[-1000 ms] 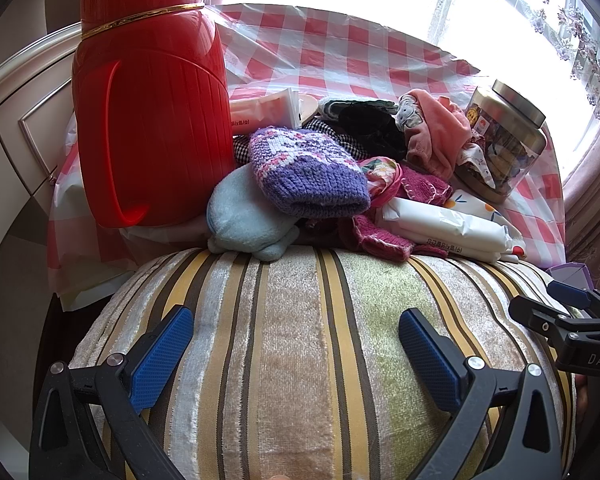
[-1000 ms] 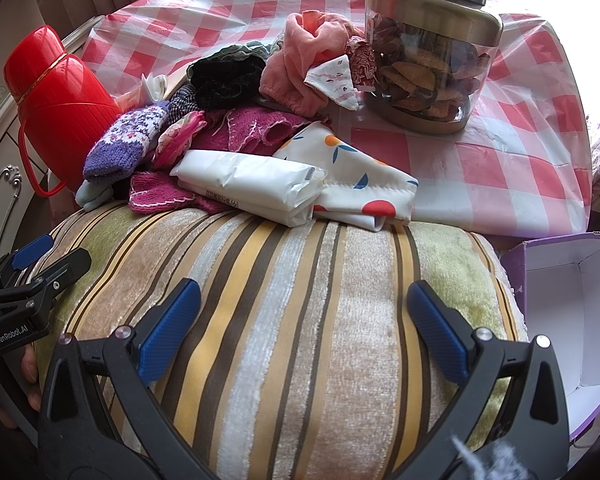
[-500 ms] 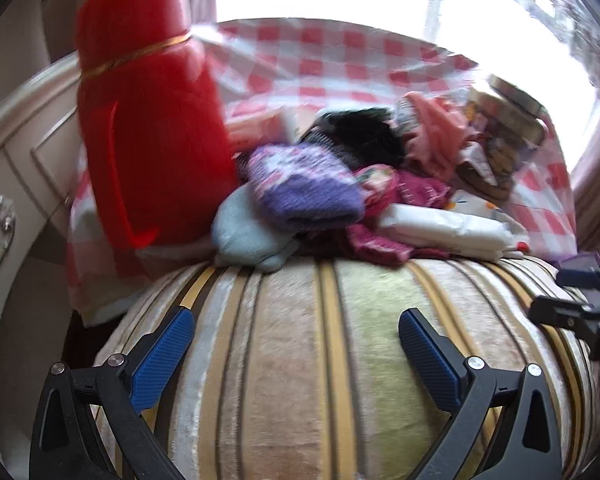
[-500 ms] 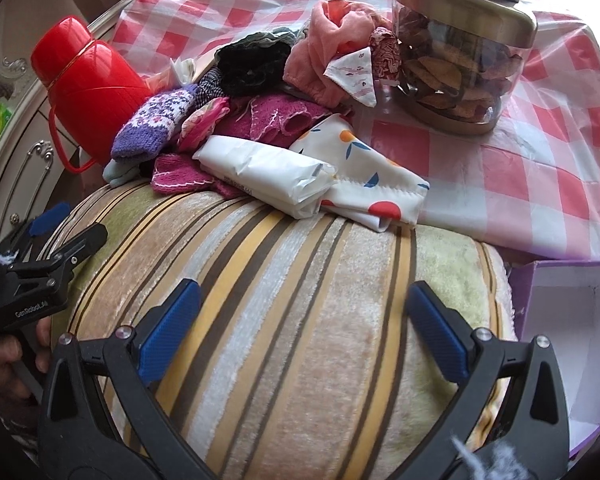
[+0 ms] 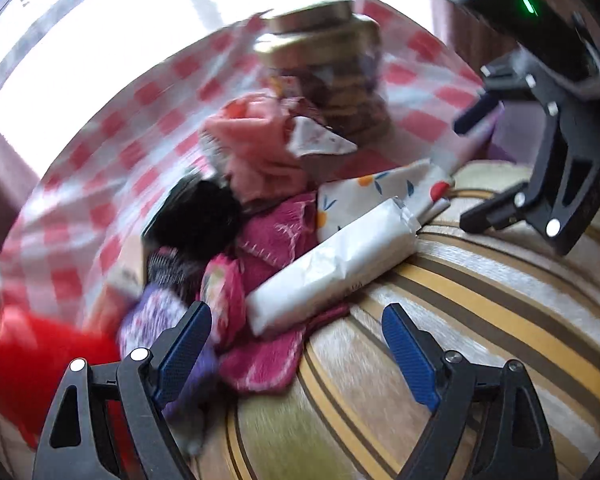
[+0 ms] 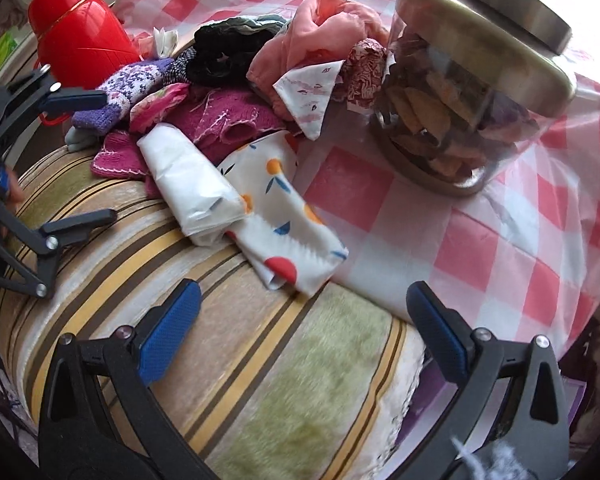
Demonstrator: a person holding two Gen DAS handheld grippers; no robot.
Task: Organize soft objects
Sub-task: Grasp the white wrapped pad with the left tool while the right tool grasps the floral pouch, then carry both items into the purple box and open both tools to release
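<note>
- Soft pile (image 6: 220, 112) sits centre-left in the right wrist view, half on the checked surface (image 6: 500, 240), half spilling onto the striped cushion (image 6: 260, 352).
- Nearest pieces: white wrapped pack (image 6: 192, 188) overlapping the fruit-print cloth (image 6: 284, 224); purple knit sock (image 6: 128, 92) at the pile's left edge.
- Left tongs (image 5: 296, 348) have just been closing somewhat but stand apart, nothing pinched; magenta knit (image 5: 260, 360) lies between the pads.
- Right tongs (image 6: 300, 332) wide open over the cushion, empty.
- Risks, my read: left view is blurred, so a grab now could snag two tangled layers together.
- Dragging the pile could nudge the glass jar (image 6: 460, 92) or red flask (image 6: 80, 28), both right beside it.
</note>
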